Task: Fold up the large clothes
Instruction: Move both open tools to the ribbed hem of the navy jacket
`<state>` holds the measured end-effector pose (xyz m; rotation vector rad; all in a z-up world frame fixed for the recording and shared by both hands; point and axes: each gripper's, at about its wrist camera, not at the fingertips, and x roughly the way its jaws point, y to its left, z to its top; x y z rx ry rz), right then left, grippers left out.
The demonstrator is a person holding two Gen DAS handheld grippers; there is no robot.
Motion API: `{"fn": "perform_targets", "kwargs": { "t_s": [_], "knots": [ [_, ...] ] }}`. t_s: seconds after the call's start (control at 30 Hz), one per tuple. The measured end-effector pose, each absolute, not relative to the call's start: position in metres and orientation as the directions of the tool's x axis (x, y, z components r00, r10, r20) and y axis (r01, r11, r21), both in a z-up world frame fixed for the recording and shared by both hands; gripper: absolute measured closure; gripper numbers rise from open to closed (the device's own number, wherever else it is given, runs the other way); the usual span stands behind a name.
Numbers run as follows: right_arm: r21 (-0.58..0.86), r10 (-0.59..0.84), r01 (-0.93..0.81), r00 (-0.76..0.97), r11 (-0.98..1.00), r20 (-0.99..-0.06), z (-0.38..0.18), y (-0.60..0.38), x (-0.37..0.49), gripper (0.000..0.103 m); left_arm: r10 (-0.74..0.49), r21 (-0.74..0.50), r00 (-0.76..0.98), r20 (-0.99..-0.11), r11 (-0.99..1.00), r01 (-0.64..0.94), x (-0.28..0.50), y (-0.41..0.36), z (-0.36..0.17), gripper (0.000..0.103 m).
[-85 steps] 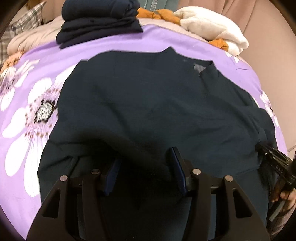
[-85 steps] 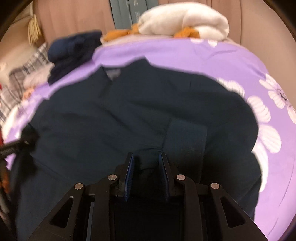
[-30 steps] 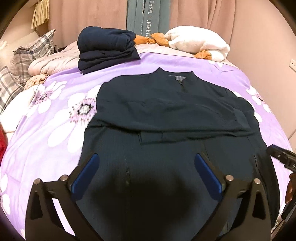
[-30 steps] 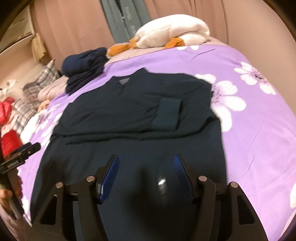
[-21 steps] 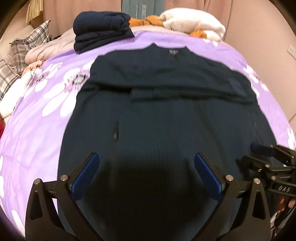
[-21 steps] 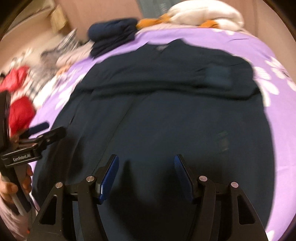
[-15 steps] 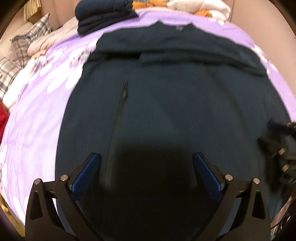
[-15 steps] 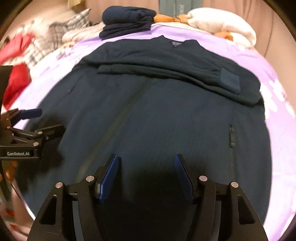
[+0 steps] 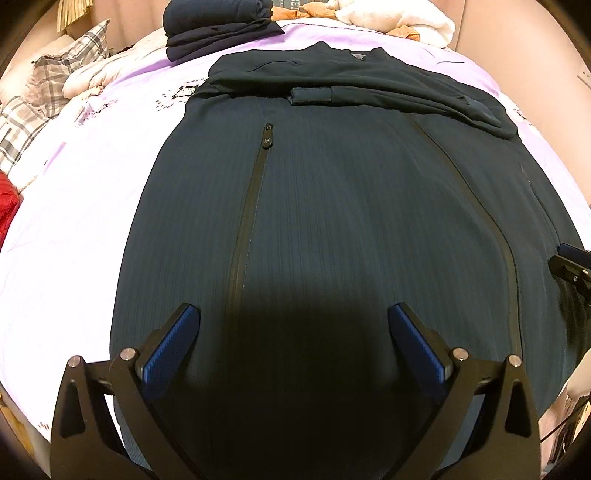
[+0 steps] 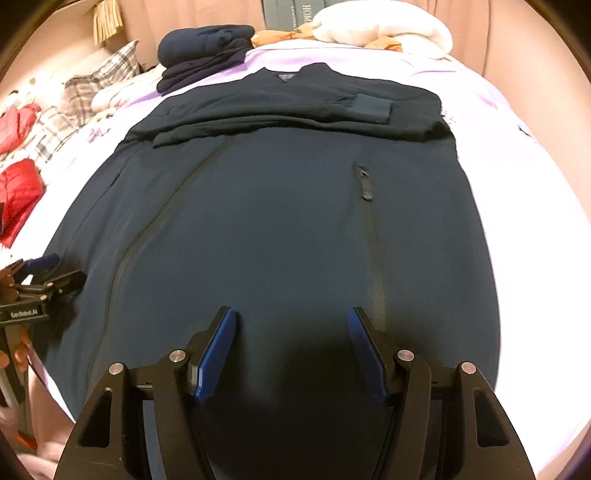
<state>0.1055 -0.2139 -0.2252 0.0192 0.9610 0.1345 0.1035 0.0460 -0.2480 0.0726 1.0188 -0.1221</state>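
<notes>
A dark navy zip jacket (image 9: 351, 206) lies flat on the purple flowered bedspread (image 9: 74, 229), collar at the far end, both sleeves folded across the chest. It also fills the right wrist view (image 10: 280, 229). My left gripper (image 9: 295, 332) is open and empty, just above the jacket's near hem on its left half. My right gripper (image 10: 291, 339) is open and empty, above the hem on the right half. The right gripper's tip shows at the edge of the left wrist view (image 9: 572, 266); the left gripper shows in the right wrist view (image 10: 37, 284).
A stack of folded navy clothes (image 9: 218, 26) sits at the far left of the bed. A cream blanket (image 10: 384, 26) and orange cloth lie at the head. Plaid pillows (image 9: 40, 96) and red clothing (image 10: 18, 188) lie along the left side.
Both grippers let go of the sleeves and opened. They drew back from the chest to the jacket's near hem and came down close over the fabric.
</notes>
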Motion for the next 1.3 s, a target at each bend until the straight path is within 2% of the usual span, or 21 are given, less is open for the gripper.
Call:
{"fn": "perform_targets", "kwargs": {
  "t_s": [0.17,0.6,0.77,0.87,0.93,1.1,1.17,1.3],
  "knots": [
    [0.054,0.084,-0.07,0.565,0.996,-0.821,-0.225,-0.218,0.092,0.041,-0.063,0.012,0.519,-0.852,0.99,0.139,0.094,0.051,-0.247,0.0],
    [0.129,0.049,0.096,0.588,0.987,-0.808,-0.218,-0.272,0.055,0.041,-0.045,-0.011,0.541,-0.84,0.998,0.066,0.064,0.095,-0.227,0.001],
    [0.194,0.05,0.176,0.601,0.965,-0.798,-0.215,-0.299,0.044,0.041,-0.067,-0.106,0.539,-0.839,0.993,-0.042,0.055,0.146,-0.221,0.001],
    [0.314,0.128,0.208,0.611,0.926,-0.781,-0.22,-0.315,0.033,0.041,-0.168,-0.236,0.508,-0.845,0.969,-0.072,0.053,0.172,-0.226,0.001],
    [0.397,0.201,0.2,0.614,0.896,-0.764,-0.226,-0.323,0.028,0.041,-0.296,-0.37,0.465,-0.834,0.926,-0.073,0.054,0.185,-0.234,0.001],
    [0.549,0.376,0.146,0.585,0.823,-0.719,-0.241,-0.324,0.025,0.037,-0.47,-0.565,0.474,-0.745,0.822,-0.073,0.056,0.202,-0.236,0.001],
    [0.585,0.416,0.131,0.582,0.8,-0.699,-0.242,-0.324,0.025,0.034,-0.539,-0.625,0.462,-0.705,0.779,-0.046,0.058,0.2,-0.237,0.001],
    [0.65,0.49,0.109,0.568,0.752,-0.662,-0.244,-0.325,0.032,0.034,-0.604,-0.652,0.41,-0.684,0.758,0.029,0.063,0.182,-0.233,0.001]
  ]
}}
